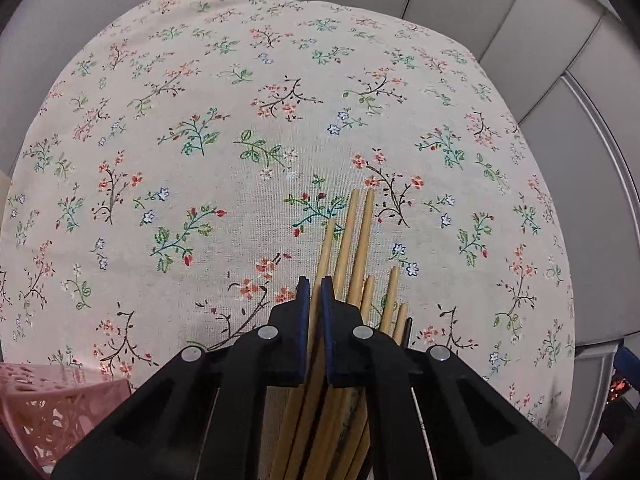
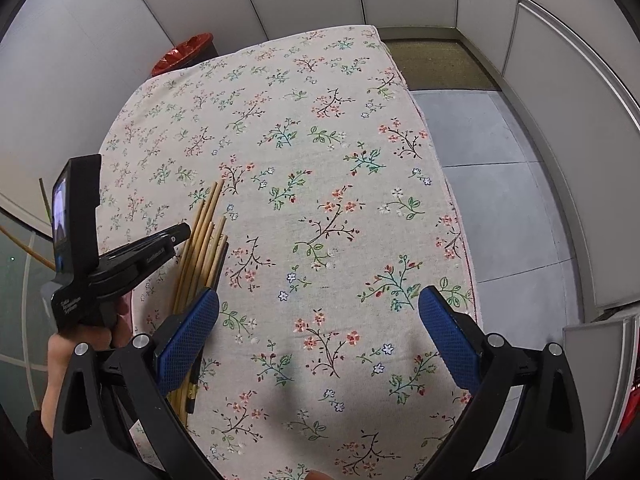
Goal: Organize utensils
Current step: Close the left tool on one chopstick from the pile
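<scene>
Gripping one wooden chopstick, the left gripper (image 1: pixel 315 284) hangs over the scattered chopsticks (image 1: pixel 362 236) on the floral tablecloth (image 1: pixel 200 120).
From the left wrist view, its blue pads are clenched on that single stick; a pink basket (image 1: pixel 60 404) sits at the lower left; from the right wrist view, the right gripper (image 2: pixel 319 312) is released, its pads wide apart above bare cloth; the chopsticks lie beside its left pad (image 2: pixel 188 336).
</scene>
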Demonstrator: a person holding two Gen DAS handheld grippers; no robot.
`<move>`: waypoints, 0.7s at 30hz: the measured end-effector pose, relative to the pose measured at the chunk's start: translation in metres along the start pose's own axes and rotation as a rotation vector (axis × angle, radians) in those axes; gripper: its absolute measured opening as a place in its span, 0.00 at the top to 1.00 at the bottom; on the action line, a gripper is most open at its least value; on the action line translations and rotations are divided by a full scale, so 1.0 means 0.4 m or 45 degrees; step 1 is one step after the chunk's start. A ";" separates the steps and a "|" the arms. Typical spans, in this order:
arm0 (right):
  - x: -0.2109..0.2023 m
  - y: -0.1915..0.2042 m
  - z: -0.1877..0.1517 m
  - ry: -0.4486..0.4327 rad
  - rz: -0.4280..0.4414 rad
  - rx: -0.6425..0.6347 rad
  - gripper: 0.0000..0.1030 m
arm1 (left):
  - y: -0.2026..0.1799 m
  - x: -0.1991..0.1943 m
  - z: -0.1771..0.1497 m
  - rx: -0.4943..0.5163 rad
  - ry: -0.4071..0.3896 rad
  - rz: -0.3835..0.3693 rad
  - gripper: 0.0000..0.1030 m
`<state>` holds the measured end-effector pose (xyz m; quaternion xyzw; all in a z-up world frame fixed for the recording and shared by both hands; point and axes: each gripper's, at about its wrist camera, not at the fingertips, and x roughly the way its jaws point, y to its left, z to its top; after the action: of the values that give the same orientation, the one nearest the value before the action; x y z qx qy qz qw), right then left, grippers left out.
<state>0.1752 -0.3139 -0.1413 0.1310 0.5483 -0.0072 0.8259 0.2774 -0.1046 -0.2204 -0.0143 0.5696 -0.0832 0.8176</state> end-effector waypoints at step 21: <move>0.055 0.044 -0.005 0.065 0.016 0.026 0.07 | 0.014 -0.201 -0.093 0.188 -0.092 -0.076 1.00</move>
<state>0.1849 -0.2936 -0.1581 0.1429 0.5684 -0.0042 0.8103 0.2162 -0.0843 -0.1594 0.0262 0.5315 -0.1487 0.8335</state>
